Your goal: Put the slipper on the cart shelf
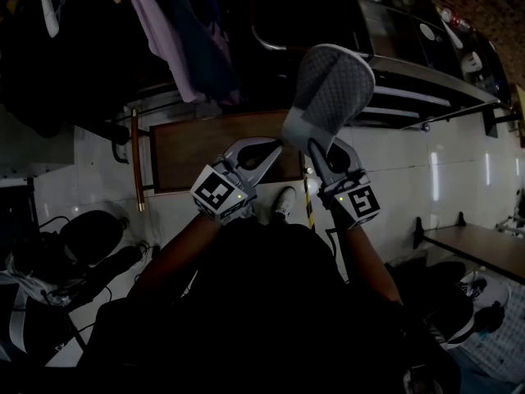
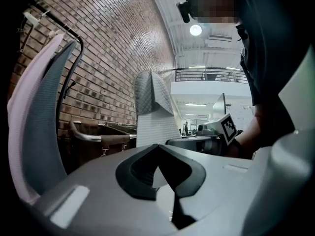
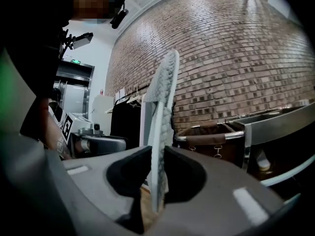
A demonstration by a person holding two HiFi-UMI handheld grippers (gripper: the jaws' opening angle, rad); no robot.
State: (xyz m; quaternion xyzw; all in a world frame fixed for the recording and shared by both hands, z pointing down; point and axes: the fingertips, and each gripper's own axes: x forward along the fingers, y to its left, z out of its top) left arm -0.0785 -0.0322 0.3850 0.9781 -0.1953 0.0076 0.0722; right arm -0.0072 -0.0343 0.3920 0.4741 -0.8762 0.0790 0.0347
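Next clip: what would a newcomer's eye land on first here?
The grey quilted fabric slipper stands out first. It is raised upright in mid-air at the centre of the head view, clamped at its lower edge by the right gripper. Beside it the left gripper is shut and empty. A red-brown brick wall fills the background.

Floor: pale tiles are carrying a brown board, lying flat, and dark gear (too dim to name).
Cart shelf: metal, is bearing small round items.
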